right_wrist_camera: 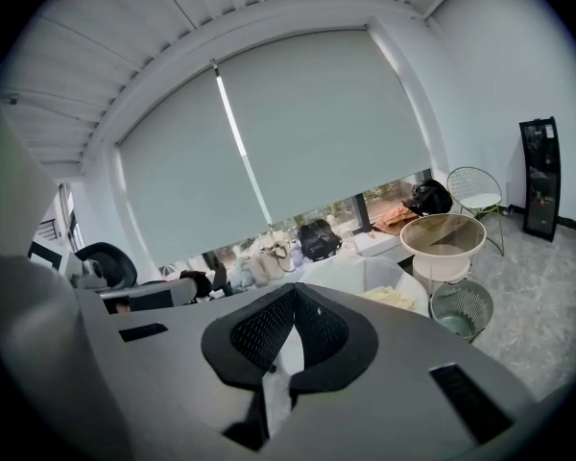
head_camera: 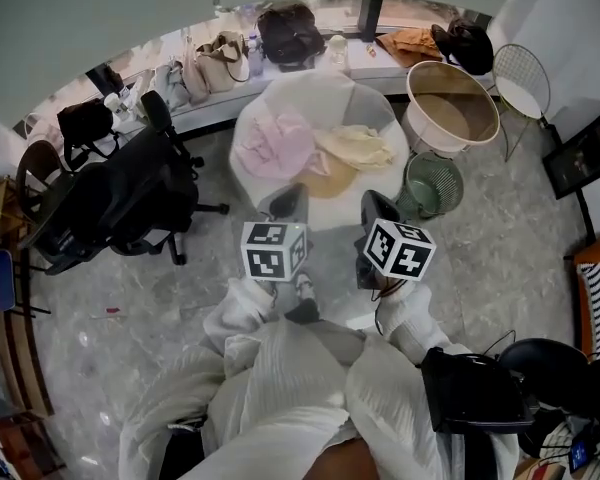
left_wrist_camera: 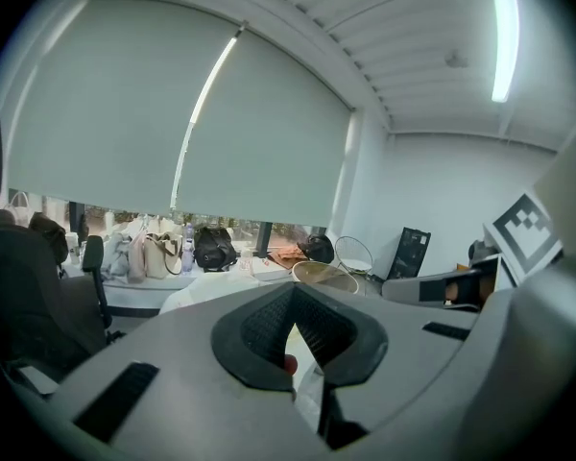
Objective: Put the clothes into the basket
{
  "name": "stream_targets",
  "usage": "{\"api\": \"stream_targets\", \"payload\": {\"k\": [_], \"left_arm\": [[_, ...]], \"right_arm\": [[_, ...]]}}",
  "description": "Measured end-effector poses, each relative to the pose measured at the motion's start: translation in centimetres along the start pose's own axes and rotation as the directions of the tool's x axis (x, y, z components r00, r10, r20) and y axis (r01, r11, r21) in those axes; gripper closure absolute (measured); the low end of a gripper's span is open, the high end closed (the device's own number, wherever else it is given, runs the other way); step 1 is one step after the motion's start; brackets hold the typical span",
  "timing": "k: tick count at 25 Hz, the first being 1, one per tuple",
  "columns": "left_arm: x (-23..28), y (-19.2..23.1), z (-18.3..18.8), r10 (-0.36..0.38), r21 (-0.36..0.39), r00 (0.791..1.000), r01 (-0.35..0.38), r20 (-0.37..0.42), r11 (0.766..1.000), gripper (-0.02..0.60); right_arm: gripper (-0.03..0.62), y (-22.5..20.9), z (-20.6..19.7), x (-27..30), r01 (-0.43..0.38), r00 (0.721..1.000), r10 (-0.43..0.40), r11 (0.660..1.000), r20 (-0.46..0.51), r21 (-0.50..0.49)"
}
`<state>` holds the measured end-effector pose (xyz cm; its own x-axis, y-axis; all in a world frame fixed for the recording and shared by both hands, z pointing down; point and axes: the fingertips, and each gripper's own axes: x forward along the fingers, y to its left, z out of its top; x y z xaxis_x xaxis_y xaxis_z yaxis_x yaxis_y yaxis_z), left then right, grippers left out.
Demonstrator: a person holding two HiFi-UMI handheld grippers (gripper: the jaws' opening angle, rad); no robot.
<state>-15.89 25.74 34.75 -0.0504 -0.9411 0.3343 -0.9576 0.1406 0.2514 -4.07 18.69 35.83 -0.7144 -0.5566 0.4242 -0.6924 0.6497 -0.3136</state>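
Observation:
A pink garment [head_camera: 275, 143] and a pale yellow one [head_camera: 355, 146] lie on the round white table [head_camera: 320, 93], with a tan piece [head_camera: 325, 180] under them at the near rim. A big white round basket [head_camera: 452, 103] stands to the table's right, with a small green wire basket [head_camera: 433, 183] in front of it. My left gripper [head_camera: 288, 203] and right gripper [head_camera: 378, 208] hover side by side at the table's near edge, both shut and empty. The right gripper view shows its closed jaws [right_wrist_camera: 293, 301], the yellow garment [right_wrist_camera: 389, 296] and the white basket [right_wrist_camera: 444, 238]. The left gripper [left_wrist_camera: 294, 301] looks shut too.
A black office chair [head_camera: 120, 203] stands left of the table. Handbags [head_camera: 215, 63] and a black bag [head_camera: 288, 33] line the window ledge behind it. A wire chair [head_camera: 523, 83] is at the far right. A black backpack [head_camera: 475, 388] lies on the floor by my right side.

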Motion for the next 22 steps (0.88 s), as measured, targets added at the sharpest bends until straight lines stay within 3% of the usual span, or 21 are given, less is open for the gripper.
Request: {"api": "stream_targets", "payload": {"k": [12, 22], "left_arm": [[8.7, 6.8, 3.2, 0.002, -0.05, 1.0, -0.002, -0.001, 0.999, 0.575], [14.1, 9.8, 4.8, -0.01, -0.09, 1.0, 0.008, -0.019, 0.996, 0.575]], "right_arm": [[0.571, 0.1, 4.0, 10.7, -0.002, 0.999, 0.001, 1.0, -0.032, -0.031], [0.571, -2.4, 5.5, 14.9, 0.063, 0.996, -0.063, 0.998, -0.065, -0.013]]}}
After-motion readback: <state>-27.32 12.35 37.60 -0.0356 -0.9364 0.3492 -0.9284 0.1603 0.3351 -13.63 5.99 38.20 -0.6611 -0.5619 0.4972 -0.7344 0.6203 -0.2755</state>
